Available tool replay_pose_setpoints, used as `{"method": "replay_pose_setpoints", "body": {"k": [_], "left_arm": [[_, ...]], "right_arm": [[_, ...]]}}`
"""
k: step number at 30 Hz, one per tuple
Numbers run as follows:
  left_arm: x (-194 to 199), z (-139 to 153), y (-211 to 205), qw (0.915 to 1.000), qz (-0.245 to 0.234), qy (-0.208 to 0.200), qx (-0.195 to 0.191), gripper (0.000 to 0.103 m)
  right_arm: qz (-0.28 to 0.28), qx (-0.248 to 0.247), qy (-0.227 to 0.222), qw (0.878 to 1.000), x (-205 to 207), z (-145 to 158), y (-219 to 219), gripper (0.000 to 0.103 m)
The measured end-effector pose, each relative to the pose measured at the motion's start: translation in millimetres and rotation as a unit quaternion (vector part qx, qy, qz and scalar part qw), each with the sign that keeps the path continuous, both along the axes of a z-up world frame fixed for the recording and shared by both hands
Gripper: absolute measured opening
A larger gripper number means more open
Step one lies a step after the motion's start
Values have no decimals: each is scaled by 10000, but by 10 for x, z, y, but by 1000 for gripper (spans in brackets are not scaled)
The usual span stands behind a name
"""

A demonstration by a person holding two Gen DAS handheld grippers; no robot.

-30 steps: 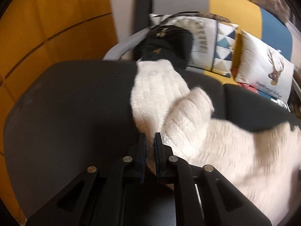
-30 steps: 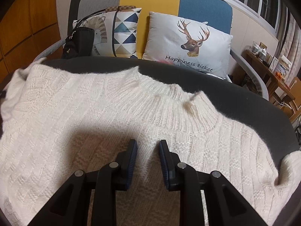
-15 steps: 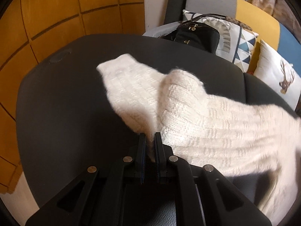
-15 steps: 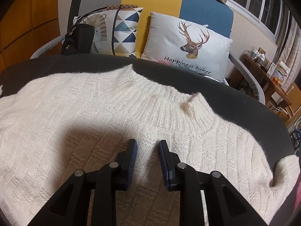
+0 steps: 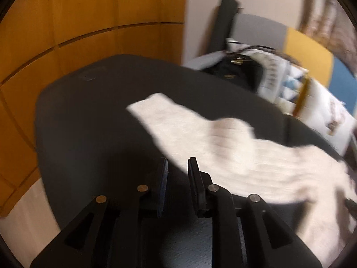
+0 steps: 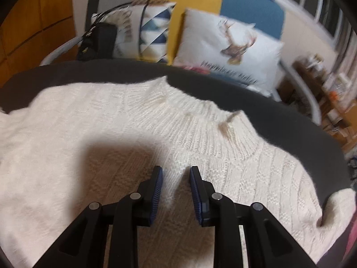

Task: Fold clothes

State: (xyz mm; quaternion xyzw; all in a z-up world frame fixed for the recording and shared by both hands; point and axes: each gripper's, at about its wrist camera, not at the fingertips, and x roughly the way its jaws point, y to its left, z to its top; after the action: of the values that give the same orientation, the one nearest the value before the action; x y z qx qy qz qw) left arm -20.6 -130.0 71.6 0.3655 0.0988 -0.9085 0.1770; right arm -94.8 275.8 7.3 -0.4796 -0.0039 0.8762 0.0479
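A cream knit sweater (image 6: 138, 138) lies flat on the dark counter (image 5: 93, 120), collar at the far edge. Its sleeve (image 5: 178, 120) stretches out to the left, its long axis running from the body toward the far left. The left hand-held gripper (image 5: 177, 167) sits just off the sleeve's near edge; its jaws have just been opening and nothing is between them now. The right hand-held gripper (image 6: 176, 174) hovers over the chest below the collar, jaws narrowly apart, gripping nothing. The left one is nearer the sleeve.
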Motion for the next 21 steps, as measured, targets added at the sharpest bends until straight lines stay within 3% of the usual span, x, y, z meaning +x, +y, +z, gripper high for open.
{"method": "replay_pose_setpoints", "body": {"k": [3, 5, 8, 11, 14, 16, 17, 21], "left_arm": [[-37, 93, 498, 9963, -861, 78, -2, 20], [-69, 96, 946, 9855, -1682, 40, 233, 20], [-186, 56, 1624, 9644, -2637, -122, 157, 20], [-374, -140, 2108, 9490, -3097, -576, -121, 20], [-287, -229, 2346, 9370, -3415, -734, 60, 20], [-186, -323, 2480, 9294, -3591, -791, -317, 20], [-173, -396, 2536, 9253, -3646, -829, -636, 20], [-204, -524, 2495, 9222, -3712, -691, -840, 22]], "right_arm": [[-12, -423, 51, 9991, 86, 209, 135, 25], [-18, -256, -83, 9996, 173, 290, 181, 25], [-147, -119, -268, 9995, 240, 373, 362, 25], [-305, -291, -498, 9979, 264, 331, 563, 25], [-268, -379, -788, 9958, 161, 175, 634, 25], [-269, -415, -975, 9940, 32, 59, 654, 25], [-306, -353, -787, 9958, -53, 74, 664, 25], [-436, -178, -763, 9960, -381, 89, 659, 25]]}}
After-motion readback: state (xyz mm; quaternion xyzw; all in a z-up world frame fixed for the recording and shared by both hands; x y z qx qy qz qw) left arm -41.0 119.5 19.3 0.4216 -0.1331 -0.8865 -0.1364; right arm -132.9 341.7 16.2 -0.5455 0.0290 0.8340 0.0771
